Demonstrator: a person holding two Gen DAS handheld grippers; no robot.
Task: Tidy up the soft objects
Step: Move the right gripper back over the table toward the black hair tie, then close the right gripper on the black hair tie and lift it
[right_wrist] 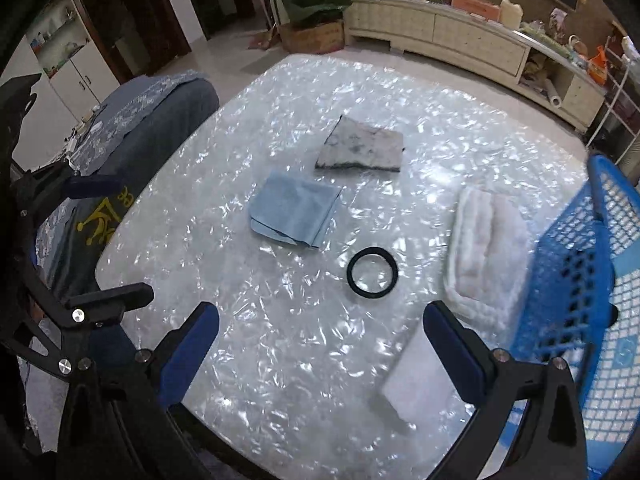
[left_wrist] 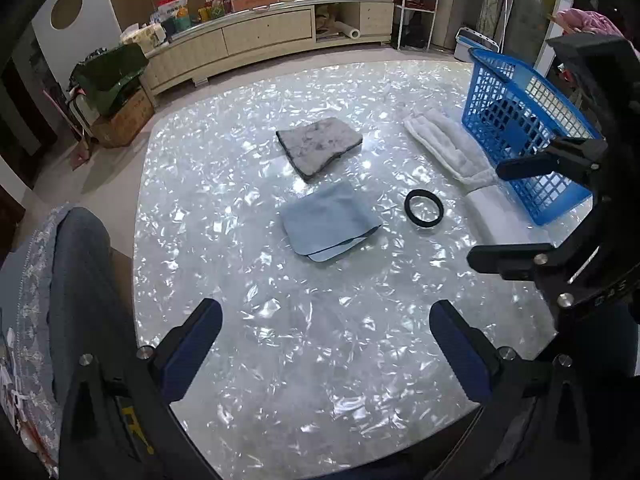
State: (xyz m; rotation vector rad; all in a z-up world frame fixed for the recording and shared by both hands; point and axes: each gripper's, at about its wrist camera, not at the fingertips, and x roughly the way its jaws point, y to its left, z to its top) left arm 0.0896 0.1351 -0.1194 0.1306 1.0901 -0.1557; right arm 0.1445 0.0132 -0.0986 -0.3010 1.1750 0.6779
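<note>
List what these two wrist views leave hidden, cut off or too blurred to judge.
- Blue basket: inside hidden by its mesh wall; right wrist view crops it at the edge.
- White pad: far end hidden behind the basket, left wrist view.
- White fluffy cloth: blurred, folds unclear, right wrist view.
- Cabinet clutter: too small to identify.

The blue basket (right_wrist: pixel 580 280) is blurred and cut off at the edge.

Pearly table (left_wrist: pixel 280 360) holds cloths (grey (left_wrist: pixel 318 146), blue (left_wrist: pixel 330 222)), ring (left_wrist: pixel 424 208), basket (left_wrist: pixel 520 128).
</note>
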